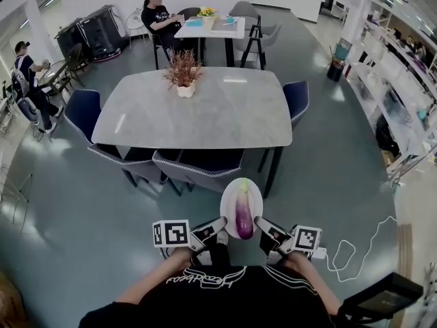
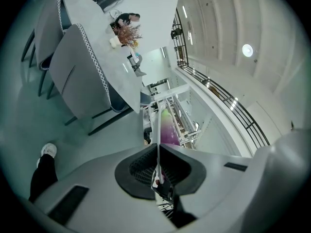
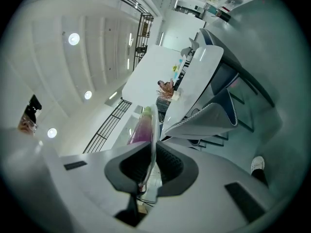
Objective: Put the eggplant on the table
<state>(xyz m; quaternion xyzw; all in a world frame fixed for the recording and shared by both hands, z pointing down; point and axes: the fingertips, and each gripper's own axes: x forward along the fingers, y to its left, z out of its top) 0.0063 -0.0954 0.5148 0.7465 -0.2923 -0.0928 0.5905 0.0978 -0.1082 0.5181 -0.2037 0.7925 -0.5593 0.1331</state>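
Round white plate (image 1: 229,200) clamped at opposite rims: left gripper (image 1: 220,224) closed on the left rim, right gripper (image 1: 261,223) closed on the right rim, thin edge pinched between each pair of pads. On the plate, between the two grippers, one glossy purple eggplant (image 1: 244,214); long axis straight ahead along the jaws, green stem end farthest, rounded purple end nearest. Ahead of both grippers, two grey-backed chairs (image 1: 198,164) tucked against the near edge of a grey rounded-corner table (image 1: 212,115); towards its far edge, a dried plant in a white pot (image 1: 184,74).
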